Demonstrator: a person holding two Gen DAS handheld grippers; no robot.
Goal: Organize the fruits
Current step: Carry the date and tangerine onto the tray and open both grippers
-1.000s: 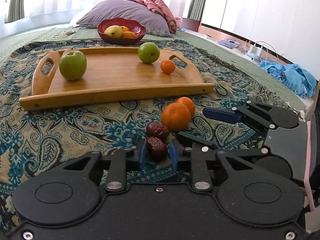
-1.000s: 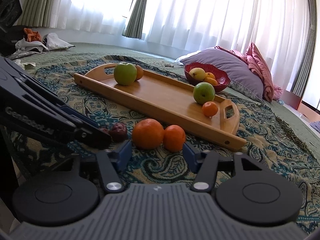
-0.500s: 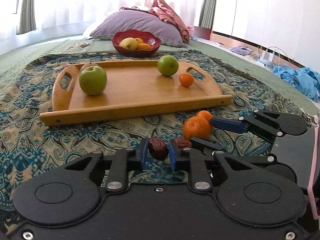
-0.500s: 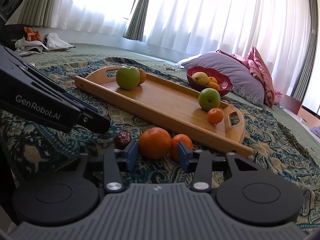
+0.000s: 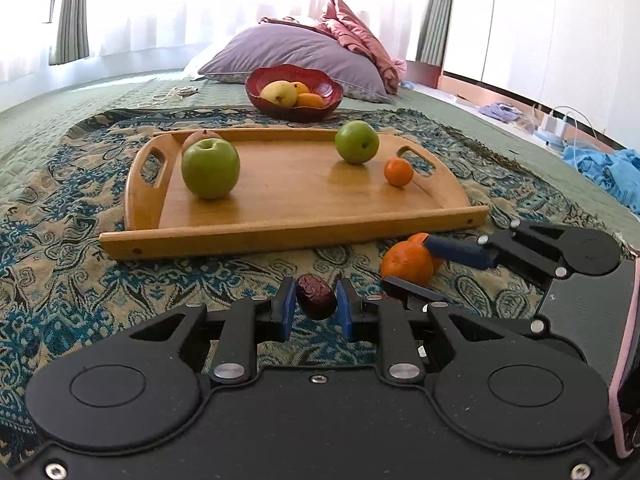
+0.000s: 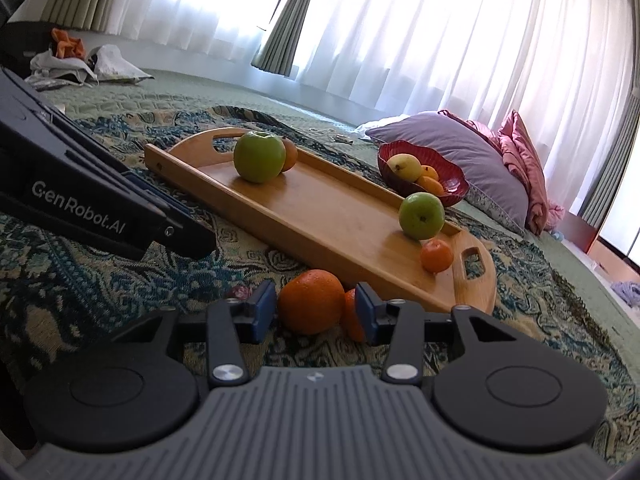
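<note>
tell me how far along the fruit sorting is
Done, it seems: two green apples and a small orange sit on the wooden tray. In hand: the left gripper holds a red date; the right gripper has just been closing around the large orange. Left: another orange behind it on the blanket.

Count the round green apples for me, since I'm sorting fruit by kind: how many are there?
2, both on the wooden tray: one round green apple near its left handle, the other toward the right end. Others may be hidden.
</note>
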